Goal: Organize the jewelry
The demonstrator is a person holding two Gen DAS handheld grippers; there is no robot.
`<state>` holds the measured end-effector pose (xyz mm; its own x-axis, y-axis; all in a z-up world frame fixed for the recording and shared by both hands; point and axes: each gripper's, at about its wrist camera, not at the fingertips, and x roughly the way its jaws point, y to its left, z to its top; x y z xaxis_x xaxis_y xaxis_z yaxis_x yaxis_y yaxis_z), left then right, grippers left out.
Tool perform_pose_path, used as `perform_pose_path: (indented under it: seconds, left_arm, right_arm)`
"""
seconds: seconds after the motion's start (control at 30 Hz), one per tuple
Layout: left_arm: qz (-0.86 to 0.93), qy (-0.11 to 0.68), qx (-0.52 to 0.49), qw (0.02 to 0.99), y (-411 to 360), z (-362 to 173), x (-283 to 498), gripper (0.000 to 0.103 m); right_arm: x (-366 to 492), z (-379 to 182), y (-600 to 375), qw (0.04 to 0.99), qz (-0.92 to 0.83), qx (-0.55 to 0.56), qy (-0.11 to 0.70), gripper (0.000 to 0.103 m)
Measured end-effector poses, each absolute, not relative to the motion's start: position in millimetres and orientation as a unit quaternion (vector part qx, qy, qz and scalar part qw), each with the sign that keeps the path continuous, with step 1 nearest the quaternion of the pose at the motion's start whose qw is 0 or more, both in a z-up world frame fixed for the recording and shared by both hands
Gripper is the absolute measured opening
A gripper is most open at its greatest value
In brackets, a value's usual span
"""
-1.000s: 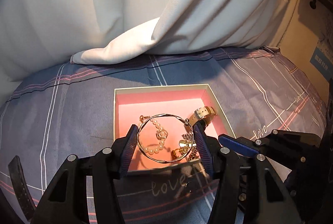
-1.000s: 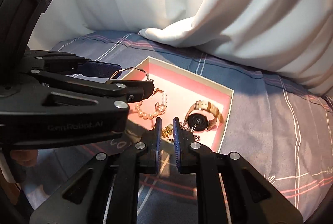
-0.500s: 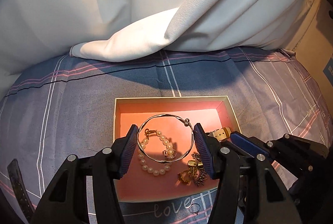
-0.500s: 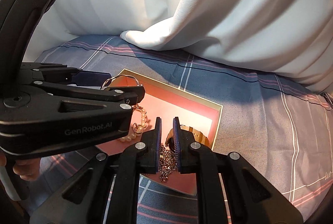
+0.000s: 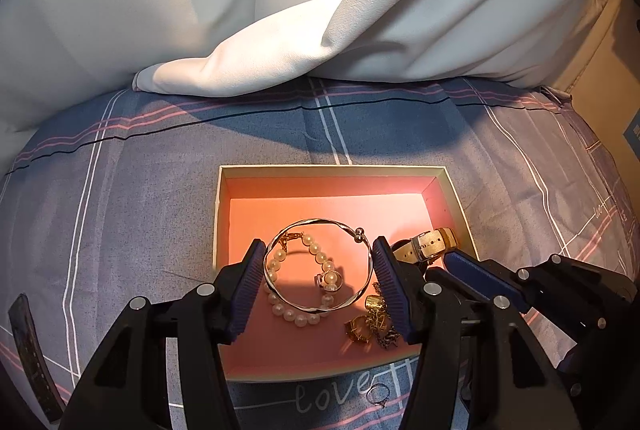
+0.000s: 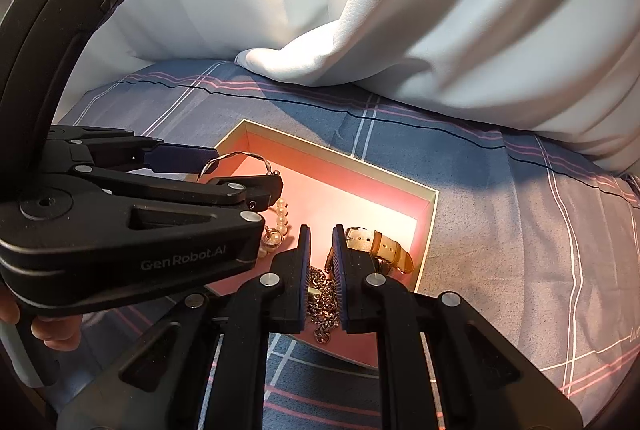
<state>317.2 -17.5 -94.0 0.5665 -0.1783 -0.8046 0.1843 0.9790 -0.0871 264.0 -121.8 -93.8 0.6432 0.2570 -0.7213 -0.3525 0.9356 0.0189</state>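
Left tongs [image 5: 318, 270] clamp a twisted silver bangle [image 5: 316, 264] over the shallow cream box with pink lining [image 5: 332, 171]; right tongs [image 6: 321, 262] hang nearly together, gripping nothing. Inside lie a tan-strapped watch [image 6: 380, 244] on the right, pearl bracelet [image 5: 296, 316], gold chain [image 6: 322, 304]. A thin ring [image 5: 377, 395] lies outside, near. Gripper bodies hide the box's near corners.
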Motion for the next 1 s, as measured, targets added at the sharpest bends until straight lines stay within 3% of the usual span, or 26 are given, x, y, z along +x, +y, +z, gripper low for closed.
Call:
perform_pose_path:
  seconds: [0.1, 0.13, 0.17, 0.2, 0.23, 0.27, 0.53, 0.73, 0.87, 0.93, 0.97, 1.0]
  left_arm:
    - [-0.098, 0.456, -0.002, 0.885, -13.5, -95.4, 314.4, 0.057]
    - [-0.094, 0.455, -0.004, 0.885, -11.6, -94.9, 311.3, 0.071]
    - [-0.091, 0.449, -0.005, 0.889, -9.6, -93.1, 306.6, 0.08]
    - [-0.092, 0.436, -0.008, 0.895, -7.1, -90.0, 299.4, 0.092]
    - [-0.094, 0.422, -0.009, 0.902, -5.0, -87.5, 290.5, 0.094]
    - [-0.098, 0.415, -0.007, 0.905, -3.8, -86.7, 281.5, 0.095]
    - [-0.083, 0.422, -0.008, 0.903, 20.3, -132.4, 215.6, 0.094]
    - [-0.046, 0.449, -0.003, 0.892, 39.7, -165.8, 212.5, 0.089]
    - [-0.038, 0.451, -0.004, 0.892, 43.7, -168.3, 218.8, 0.088]
    - [-0.036, 0.451, 0.006, 0.892, 40.7, -168.9, 219.9, 0.088]
    - [-0.034, 0.451, 0.011, 0.892, 39.2, -169.5, 219.8, 0.088]
    - [-0.032, 0.451, 0.016, 0.892, 37.5, -170.0, 218.8, 0.088]
  right_arm:
    - [256.3, -96.9, -123.1, 0.903, 0.172, -0.056, 0.391, 0.013]
    - [250.8, -98.6, -124.3, 0.902, 0.174, -0.053, 0.392, 0.016]
    - [244.0, -101.2, -125.8, 0.902, 0.173, -0.048, 0.394, 0.036]
    - [235.0, -104.2, -127.1, 0.903, 0.172, -0.044, 0.39, 0.073]
    - [224.2, -107.5, -128.3, 0.907, 0.173, -0.041, 0.383, 0.086]
    - [214.3, -112.6, -128.4, 0.906, 0.175, -0.042, 0.382, 0.09]
    - [174.8, -172.7, -124.9, 0.88, 0.187, -0.037, 0.436, 0.089]
    - [187.6, -177.8, -113.6, 0.878, 0.184, -0.047, 0.44, 0.086]
    - [203.6, -176.6, -104.7, 0.878, 0.185, -0.06, 0.438, 0.065]
    - [207.8, -177.2, -104.4, 0.878, 0.186, -0.062, 0.437, 0.06]
    - [207.4, -176.5, -104.3, 0.878, 0.187, -0.064, 0.436, 0.052]
    - [206.2, -175.7, -104.2, 0.879, 0.191, -0.064, 0.433, 0.037]
